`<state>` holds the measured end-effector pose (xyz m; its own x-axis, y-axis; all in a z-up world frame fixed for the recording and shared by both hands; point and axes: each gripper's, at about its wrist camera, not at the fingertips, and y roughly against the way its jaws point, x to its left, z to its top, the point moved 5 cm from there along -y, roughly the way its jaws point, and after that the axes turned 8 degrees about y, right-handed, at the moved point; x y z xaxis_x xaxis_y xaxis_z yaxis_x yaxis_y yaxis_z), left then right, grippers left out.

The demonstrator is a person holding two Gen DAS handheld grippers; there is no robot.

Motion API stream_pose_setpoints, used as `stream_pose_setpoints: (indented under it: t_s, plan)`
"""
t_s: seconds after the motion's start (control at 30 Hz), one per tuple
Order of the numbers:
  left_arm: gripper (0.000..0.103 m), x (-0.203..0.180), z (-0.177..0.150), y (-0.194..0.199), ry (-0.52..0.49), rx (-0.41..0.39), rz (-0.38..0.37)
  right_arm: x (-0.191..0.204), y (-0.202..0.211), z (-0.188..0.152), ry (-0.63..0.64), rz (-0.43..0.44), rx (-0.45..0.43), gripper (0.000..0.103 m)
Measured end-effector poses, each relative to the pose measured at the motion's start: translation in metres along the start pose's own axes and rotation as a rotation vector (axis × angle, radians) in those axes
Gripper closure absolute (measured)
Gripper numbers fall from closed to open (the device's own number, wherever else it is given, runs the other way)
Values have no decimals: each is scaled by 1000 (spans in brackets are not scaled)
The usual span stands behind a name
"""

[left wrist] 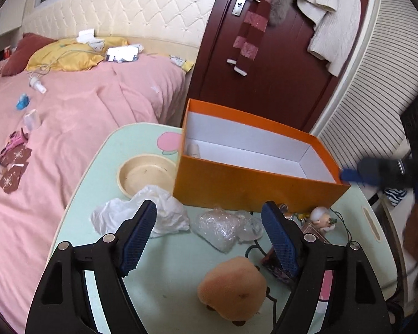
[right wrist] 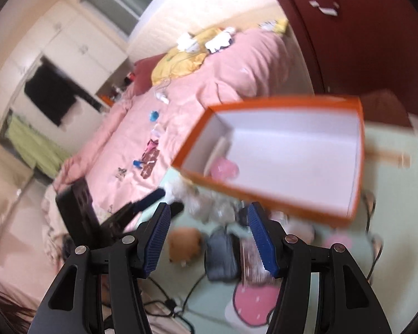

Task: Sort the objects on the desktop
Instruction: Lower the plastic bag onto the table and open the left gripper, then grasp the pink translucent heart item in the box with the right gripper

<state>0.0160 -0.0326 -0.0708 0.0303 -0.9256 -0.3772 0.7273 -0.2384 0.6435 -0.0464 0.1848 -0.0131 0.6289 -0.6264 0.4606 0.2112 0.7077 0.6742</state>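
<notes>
An orange box (left wrist: 253,186) with a white inside stands open on the pale green table (left wrist: 103,167); a small whitish item (left wrist: 193,149) lies in its far left corner. In front of the box lie a white plastic bag (left wrist: 164,217), a clear crumpled wrap (left wrist: 223,226), a tan plush toy (left wrist: 232,289), a small doll figure (left wrist: 321,217) and a patterned packet (left wrist: 276,267). My left gripper (left wrist: 209,214) hovers open above the wraps. In the blurred right wrist view my right gripper (right wrist: 209,214) is open above the box (right wrist: 278,192), the plush (right wrist: 185,243) and a grey pouch (right wrist: 220,256).
A beige bowl (left wrist: 145,175) sits left of the box. A pink bed (left wrist: 83,105) strewn with small items lies to the left, a dark red door (left wrist: 278,55) behind. Dark cables (right wrist: 178,297) trail over the table's near side. The right gripper's blue tip (left wrist: 351,174) shows at the box's right corner.
</notes>
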Motion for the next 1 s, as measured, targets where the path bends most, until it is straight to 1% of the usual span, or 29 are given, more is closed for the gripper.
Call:
stream_pose_setpoints:
  t_s: [0.1, 0.13, 0.17, 0.23, 0.3, 0.37, 0.43, 0.53, 0.63, 0.7, 0.77, 0.87, 1.0]
  plan:
    - [25, -1, -1, 2, 6, -7, -17, 1, -17, 33, 45, -75, 87, 45]
    - [25, -1, -1, 3, 9, -9, -22, -1, -27, 45, 45, -95, 129, 45]
    - [25, 0, -2, 4, 11, -10, -25, -5, -38, 52, 29, -99, 176, 45]
    - [25, 2, -2, 4, 1, -18, -7, -12, -58, 65, -4, -106, 269, 45]
    - [25, 3, 0, 6, -5, -26, 6, -17, -87, 72, 15, -148, 394, 45]
    - [25, 6, 2, 7, 9, -32, -2, -20, -109, 74, 52, -180, 464, 45]
    - [25, 9, 3, 7, 22, -28, -8, -24, -136, 71, 56, -175, 558, 45]
    - [25, 14, 3, 5, 43, -14, -11, -30, -162, 62, 61, -186, 664, 45]
    - [25, 18, 4, 3, 72, 1, -24, -30, -176, 59, 89, -188, 700, 46]
    - [25, 19, 3, 1, 83, 9, -26, -28, -183, 58, 110, -187, 724, 49]
    - [25, 21, 2, 0, 95, 17, -27, -22, -188, 56, 187, -200, 747, 50]
    - [25, 23, 0, -2, 112, 29, -29, -15, -192, 56, 274, -244, 763, 67]
    - [25, 22, 0, -1, 105, 23, -26, -15, -191, 53, 263, -221, 784, 83]
